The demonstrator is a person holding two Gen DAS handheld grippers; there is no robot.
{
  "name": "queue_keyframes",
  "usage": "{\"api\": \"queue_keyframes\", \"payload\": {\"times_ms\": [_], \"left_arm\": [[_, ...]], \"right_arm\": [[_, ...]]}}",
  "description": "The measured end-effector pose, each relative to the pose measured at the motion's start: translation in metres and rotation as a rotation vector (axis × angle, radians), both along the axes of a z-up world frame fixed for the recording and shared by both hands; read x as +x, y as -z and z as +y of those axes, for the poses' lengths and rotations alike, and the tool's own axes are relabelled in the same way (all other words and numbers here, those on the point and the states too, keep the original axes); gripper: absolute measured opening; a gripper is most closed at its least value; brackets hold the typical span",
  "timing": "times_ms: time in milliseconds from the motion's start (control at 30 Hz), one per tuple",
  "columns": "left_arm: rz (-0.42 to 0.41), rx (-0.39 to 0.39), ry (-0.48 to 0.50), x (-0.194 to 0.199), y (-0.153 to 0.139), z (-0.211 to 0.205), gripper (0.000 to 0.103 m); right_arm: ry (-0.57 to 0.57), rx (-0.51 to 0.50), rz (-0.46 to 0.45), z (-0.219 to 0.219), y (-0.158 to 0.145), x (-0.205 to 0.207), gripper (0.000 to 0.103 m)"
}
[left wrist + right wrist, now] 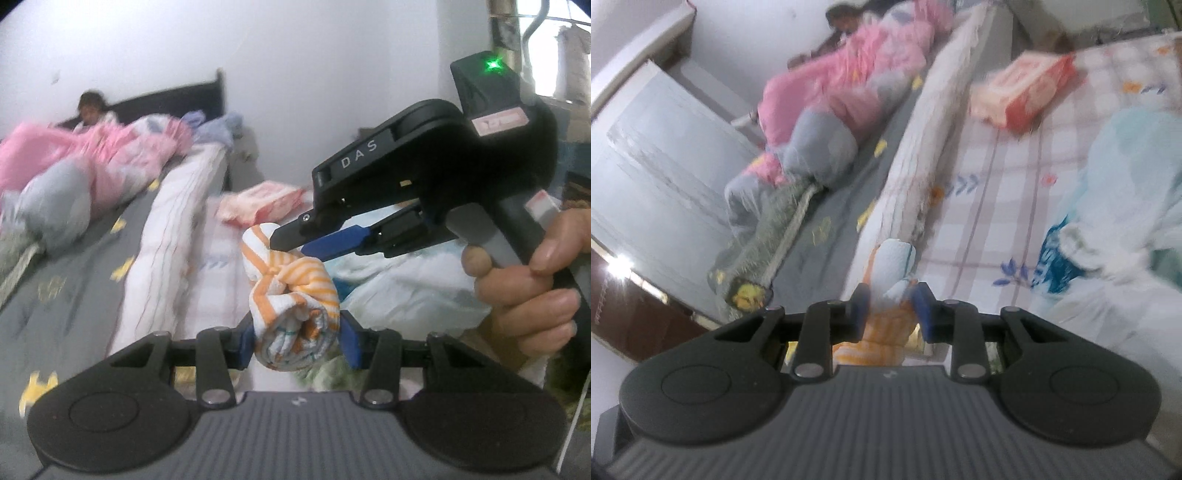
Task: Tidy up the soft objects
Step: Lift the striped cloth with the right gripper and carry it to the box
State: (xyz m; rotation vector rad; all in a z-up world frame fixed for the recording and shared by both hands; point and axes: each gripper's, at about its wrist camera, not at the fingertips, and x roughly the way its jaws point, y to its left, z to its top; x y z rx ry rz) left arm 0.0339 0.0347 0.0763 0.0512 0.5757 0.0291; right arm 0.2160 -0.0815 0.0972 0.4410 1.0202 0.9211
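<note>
A rolled white cloth with orange stripes (295,295) hangs in the air between both grippers, above the bed. My left gripper (297,341) is shut on its lower rolled end. My right gripper (291,242) comes in from the right in the left wrist view and is shut on its upper end. In the right wrist view the same cloth (892,266) sits between the blue pads of the right gripper (891,308).
A checked bedsheet (1015,177) lies below. On it are a pink pack (1023,92) and light blue and white clothes (1126,192). A white folded quilt (923,129) divides off a grey sheet (831,229) where a person lies under a pink blanket (857,70).
</note>
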Motion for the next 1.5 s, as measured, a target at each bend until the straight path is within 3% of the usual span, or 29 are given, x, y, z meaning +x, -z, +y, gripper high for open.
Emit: {"api": "queue_keyframes", "payload": {"times_ms": [367,567,800,1000,1133,1300,1500], "left_arm": [[-0.06,0.055,0.254,0.041,-0.03,-0.098,0.047],[-0.062,0.061,0.407,0.065,-0.024,-0.166,0.047],[0.015,0.005,0.519,0.096,-0.001,-0.225,0.047],[0.138,-0.066,0.551,0.123,0.022,-0.254,0.048],[0.227,-0.116,0.592,0.133,0.034,-0.264,0.058],[0.213,-0.114,0.585,0.133,0.033,-0.254,0.064],[0.168,-0.11,0.546,0.128,0.014,-0.228,0.066]], "right_arm": [[0.239,0.1,-0.069,-0.145,-0.03,0.003,0.028],[0.383,0.095,-0.066,-0.238,-0.026,0.005,0.028],[0.481,0.026,-0.015,-0.318,-0.005,0.012,0.029],[0.477,-0.07,0.046,-0.344,0.02,0.031,0.029],[0.435,-0.119,0.087,-0.349,0.036,0.05,0.029],[0.402,-0.173,0.13,-0.35,0.052,0.061,0.029],[0.39,-0.234,0.108,-0.341,0.053,0.065,0.029]]}}
